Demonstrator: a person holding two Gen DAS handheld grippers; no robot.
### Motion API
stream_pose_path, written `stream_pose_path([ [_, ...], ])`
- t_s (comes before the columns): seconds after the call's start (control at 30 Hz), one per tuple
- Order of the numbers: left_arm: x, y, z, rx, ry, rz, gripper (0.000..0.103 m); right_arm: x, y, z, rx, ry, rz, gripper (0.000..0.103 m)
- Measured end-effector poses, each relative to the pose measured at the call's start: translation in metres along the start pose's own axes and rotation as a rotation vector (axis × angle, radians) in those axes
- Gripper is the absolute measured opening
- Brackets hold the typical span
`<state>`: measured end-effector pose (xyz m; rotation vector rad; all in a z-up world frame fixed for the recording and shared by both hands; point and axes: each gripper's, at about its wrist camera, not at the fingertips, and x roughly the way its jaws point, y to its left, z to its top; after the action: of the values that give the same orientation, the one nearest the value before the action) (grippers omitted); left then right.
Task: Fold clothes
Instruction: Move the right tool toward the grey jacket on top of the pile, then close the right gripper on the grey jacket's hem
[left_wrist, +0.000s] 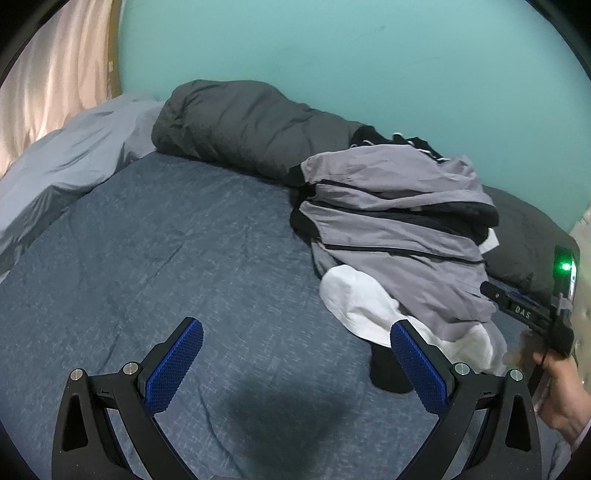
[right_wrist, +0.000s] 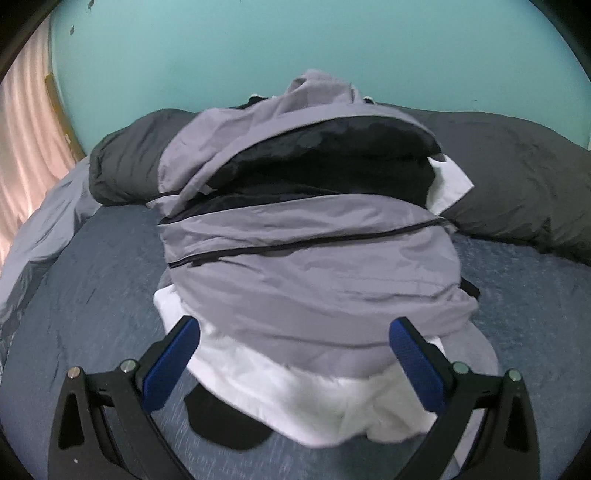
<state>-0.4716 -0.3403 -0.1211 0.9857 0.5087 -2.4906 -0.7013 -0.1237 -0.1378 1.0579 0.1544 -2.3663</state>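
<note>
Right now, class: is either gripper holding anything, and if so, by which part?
Nothing is held. The left gripper is open above the blue sheet; the right gripper is open, facing the pile of clothes, with no cloth pinched between its fingers.

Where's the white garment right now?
The white garment lies at the pile's near edge under the grey jacket, between the open right tongs.

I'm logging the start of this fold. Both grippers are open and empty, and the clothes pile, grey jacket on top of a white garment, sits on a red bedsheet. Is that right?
Not quite: the bedsheet is blue, as the left wrist view shows. The rest holds: the left gripper and right gripper are open and empty, and the grey jacket lies over the white garment.
</note>
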Motion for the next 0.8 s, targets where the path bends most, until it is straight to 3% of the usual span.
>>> stream_pose_path([
  [0.3, 0.035, 0.022, -0.002, -0.019, 0.034, 0.024, 0.103, 0.061, 0.000, 0.026, 0.079, 0.018, 0.041, 0.102],
  [0.53, 0.043, 0.032, -0.007, -0.033, 0.047, 0.020, 0.103, 0.094, 0.000, 0.039, 0.141, 0.029, 0.089, 0.091],
  [0.73, 0.041, 0.041, -0.015, -0.029, 0.054, 0.014, 0.103, 0.108, 0.000, 0.042, 0.182, 0.038, 0.194, 0.058],
  [0.8, 0.039, 0.043, -0.017, -0.025, 0.052, 0.012, 0.103, 0.105, 0.000, 0.043, 0.179, 0.023, 0.202, 0.036],
])
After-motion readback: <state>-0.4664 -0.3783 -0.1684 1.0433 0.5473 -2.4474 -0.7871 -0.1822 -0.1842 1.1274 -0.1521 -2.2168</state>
